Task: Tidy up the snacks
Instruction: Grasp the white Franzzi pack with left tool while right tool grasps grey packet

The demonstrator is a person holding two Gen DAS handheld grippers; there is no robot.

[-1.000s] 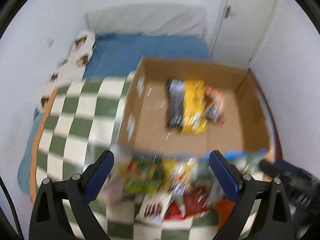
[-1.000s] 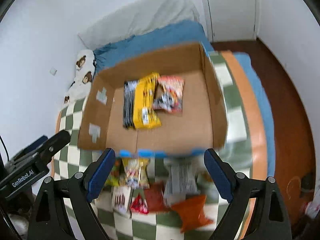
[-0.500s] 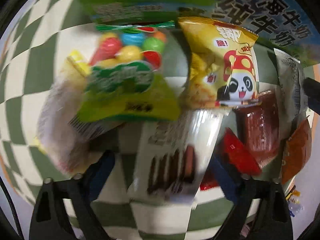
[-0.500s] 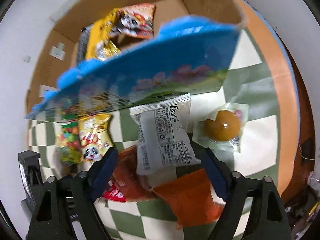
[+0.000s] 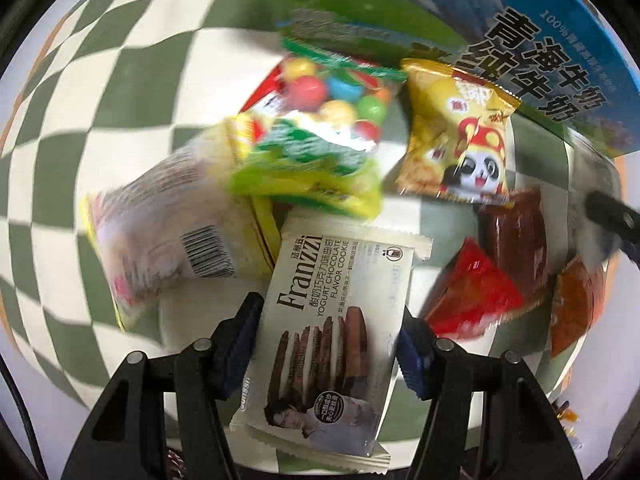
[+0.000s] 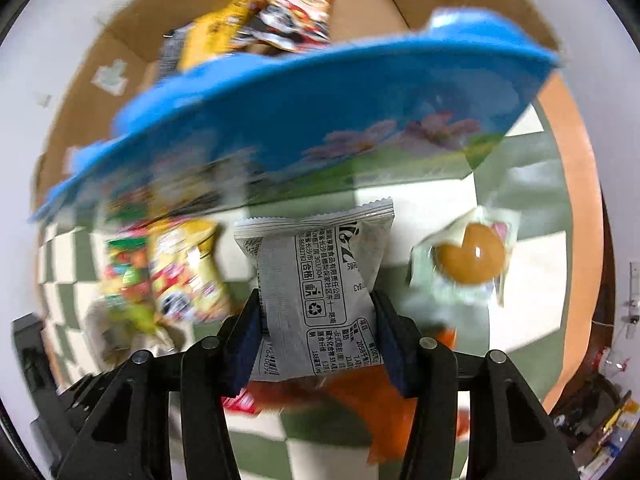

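Snack packets lie on a green-and-white checked cloth (image 5: 132, 60) in front of a cardboard box (image 6: 360, 16) with a blue printed outer wall (image 6: 320, 112). My left gripper (image 5: 328, 340) points down over a cream Franzzi cookie packet (image 5: 332, 280). Its jaws are closing and both pads touch the packet's long edges. My right gripper (image 6: 316, 320) is closing on a grey packet (image 6: 320, 272), which is pinched narrow between the pads. Several snacks (image 6: 288, 12) lie inside the box.
Around the cookie packet lie a green candy bag (image 5: 316, 148), a yellow panda bag (image 5: 456, 136), a pale barcoded packet (image 5: 168, 232) and red packets (image 5: 476, 300). A sealed brown ball (image 6: 468, 260) sits right of the grey packet, an orange packet (image 6: 360, 392) beneath it.
Both grippers dropped from above the box down onto the snack pile. Their jaws went from wide apart to closed against the cookie packet and the grey packet.
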